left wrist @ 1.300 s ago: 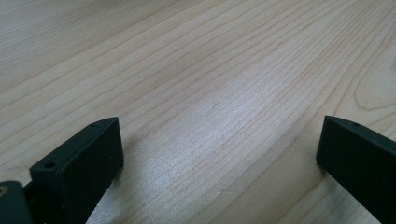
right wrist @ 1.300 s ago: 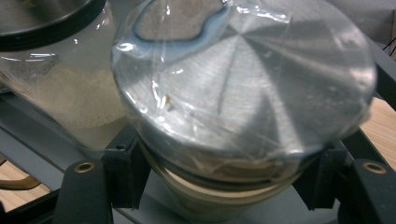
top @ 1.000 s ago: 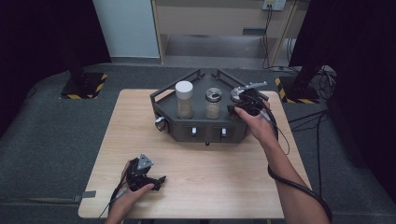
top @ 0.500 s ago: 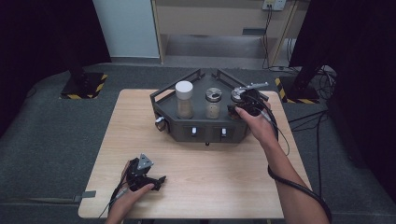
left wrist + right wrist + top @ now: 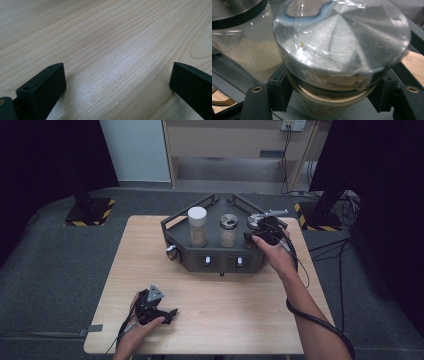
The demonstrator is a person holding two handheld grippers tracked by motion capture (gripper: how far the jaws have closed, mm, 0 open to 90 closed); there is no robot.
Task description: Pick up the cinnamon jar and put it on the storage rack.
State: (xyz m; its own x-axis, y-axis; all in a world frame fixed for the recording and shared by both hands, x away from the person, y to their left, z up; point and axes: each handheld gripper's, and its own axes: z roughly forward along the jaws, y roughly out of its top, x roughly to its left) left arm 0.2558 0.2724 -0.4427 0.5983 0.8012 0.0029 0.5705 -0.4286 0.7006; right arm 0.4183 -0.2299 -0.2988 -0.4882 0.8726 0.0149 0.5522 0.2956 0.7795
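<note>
On the dark grey angular tray [image 5: 175,226] that stands at the far middle of the wooden table [image 5: 250,310], three jars are set in a row: a white-capped jar [image 5: 197,226] at the left, a metal-lidded jar [image 5: 228,230] in the middle, and a third jar [image 5: 339,57] at the right end. The third jar is clasped by the right gripper [image 5: 261,233], and in the right gripper view its two black jaws are seen pressed against the glass on either side, just below the brushed metal lid, which is covered with a clear film. The grip is taken under the lid's rim, probably so that the jar cannot slip down if it is lifted. The jar appears to sit on the tray, though its base is hidden. Pale powder is seen in the neighbouring jar beside it.

The left gripper [image 5: 152,307] is rested on the near left part of the table, well apart from the tray. Its jaws are spread wide over bare wood, with nothing between them, and it is judged to be parked out of the way while the right hand works.
</note>
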